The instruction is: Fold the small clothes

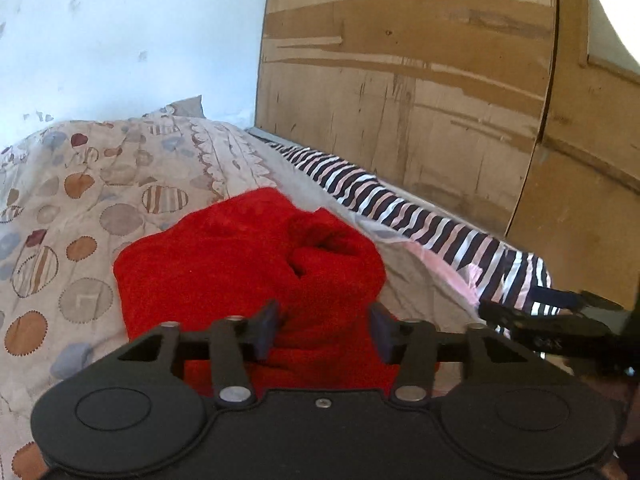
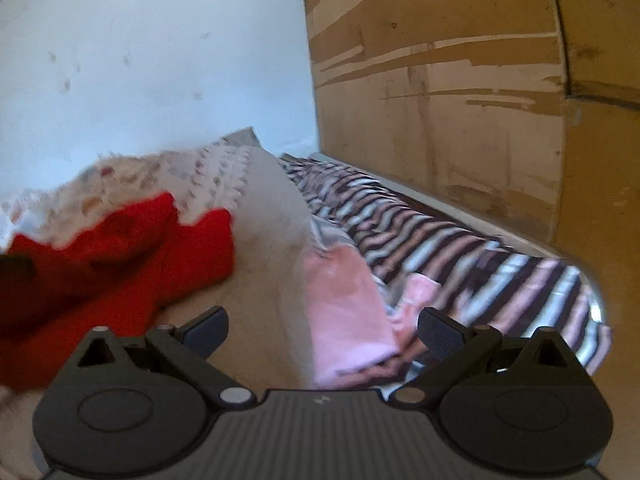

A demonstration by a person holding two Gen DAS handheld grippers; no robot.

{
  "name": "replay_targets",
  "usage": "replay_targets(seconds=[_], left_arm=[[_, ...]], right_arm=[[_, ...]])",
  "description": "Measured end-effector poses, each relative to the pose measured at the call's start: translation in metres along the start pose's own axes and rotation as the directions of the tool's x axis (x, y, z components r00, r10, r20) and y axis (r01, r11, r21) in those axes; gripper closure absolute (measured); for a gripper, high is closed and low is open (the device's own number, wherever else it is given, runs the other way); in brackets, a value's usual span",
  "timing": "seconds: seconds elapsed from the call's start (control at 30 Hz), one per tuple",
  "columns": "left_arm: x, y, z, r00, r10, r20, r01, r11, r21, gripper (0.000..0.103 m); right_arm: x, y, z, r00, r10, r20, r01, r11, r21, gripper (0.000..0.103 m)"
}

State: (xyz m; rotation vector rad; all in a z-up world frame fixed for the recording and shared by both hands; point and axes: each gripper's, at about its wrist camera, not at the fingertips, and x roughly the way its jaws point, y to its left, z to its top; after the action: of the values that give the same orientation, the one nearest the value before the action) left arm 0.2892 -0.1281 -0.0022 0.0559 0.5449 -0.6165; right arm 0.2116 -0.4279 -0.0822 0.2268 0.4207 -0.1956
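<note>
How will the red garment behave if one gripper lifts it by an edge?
The red garment looks soft and bunched, so it would probably droop and unfold. Its fuzzy knit probably grips the fingers well. It seems light.

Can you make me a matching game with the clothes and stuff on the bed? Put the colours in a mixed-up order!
Things:
1. sweater
2. striped cloth
3. folded cloth
4. wooden board

Colours or places:
A. pale pink, lying beside the stripes
B. brown, standing behind the bed
C. bright red, right in front of the left gripper
D. dark, white and pink bands, along the bed's far edge

Pairs: 1-C, 2-D, 3-A, 4-B
</note>
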Motion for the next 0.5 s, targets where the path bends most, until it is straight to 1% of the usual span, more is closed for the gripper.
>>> replay_targets(seconds=[0.03,0.07,0.13,0.17,0.2,0.27,0.3,0.33,0.37,0.4,0.43,0.47,0.5], left_arm=[[-0.003,-0.002,-0.001,1.000,0.006,0.010,-0.006,1.000,0.007,0.031],[-0.006,-0.003,-0.001,1.000,0.013,0.017,-0.014,1.000,0.014,0.025],[-0.011,-0.006,-0.003,0.999,0.023,0.027,-0.024,0.999,0.026,0.022],[-0.013,-0.006,-0.004,0.999,0.026,0.027,-0.027,0.999,0.030,0.019],[-0.014,-0.007,-0.006,0.999,0.032,0.030,-0.033,0.999,0.035,0.018],[-0.013,-0.008,-0.008,0.998,0.049,0.034,-0.051,0.997,0.055,0.018],[-0.012,-0.009,-0.009,0.998,0.061,0.035,-0.063,0.995,0.071,0.019],[-0.012,-0.011,-0.009,0.997,0.070,0.037,-0.073,0.994,0.087,0.026],[-0.011,-0.012,-0.009,0.996,0.079,0.035,-0.082,0.991,0.106,0.037],[-0.009,-0.013,-0.010,0.996,0.088,0.029,-0.090,0.988,0.123,0.043],[-0.007,-0.015,-0.011,0.994,0.105,0.023,-0.107,0.984,0.143,0.058],[-0.005,-0.015,-0.011,0.993,0.119,0.018,-0.120,0.980,0.161,0.070],[-0.004,-0.015,-0.012,0.993,0.121,0.015,-0.121,0.978,0.169,0.072]], right_arm=[[0.004,0.001,0.004,1.000,0.027,0.002,-0.027,1.000,0.016,0.000],[0.007,0.002,0.008,0.999,0.048,0.005,-0.048,0.998,0.031,0.000],[0.016,0.004,0.018,0.993,0.113,0.012,-0.114,0.991,0.065,0.000],[0.022,0.005,0.024,0.989,0.150,0.013,-0.151,0.985,0.085,0.000],[0.028,0.006,0.029,0.982,0.188,0.008,-0.187,0.976,0.108,0.000],[0.043,0.009,0.038,0.963,0.270,-0.011,-0.265,0.950,0.163,0.000],[0.052,0.011,0.044,0.947,0.320,-0.017,-0.310,0.929,0.202,0.000],[0.062,0.013,0.049,0.928,0.371,-0.016,-0.357,0.903,0.241,0.000],[0.071,0.015,0.054,0.910,0.413,-0.015,-0.394,0.878,0.273,0.000],[0.079,0.018,0.058,0.894,0.448,-0.017,-0.424,0.857,0.293,0.000],[0.088,0.022,0.061,0.877,0.479,-0.022,-0.451,0.839,0.305,0.002],[0.098,0.027,0.065,0.860,0.510,-0.032,-0.477,0.823,0.309,0.007],[0.104,0.033,0.068,0.851,0.523,-0.041,-0.488,0.818,0.305,0.019]])
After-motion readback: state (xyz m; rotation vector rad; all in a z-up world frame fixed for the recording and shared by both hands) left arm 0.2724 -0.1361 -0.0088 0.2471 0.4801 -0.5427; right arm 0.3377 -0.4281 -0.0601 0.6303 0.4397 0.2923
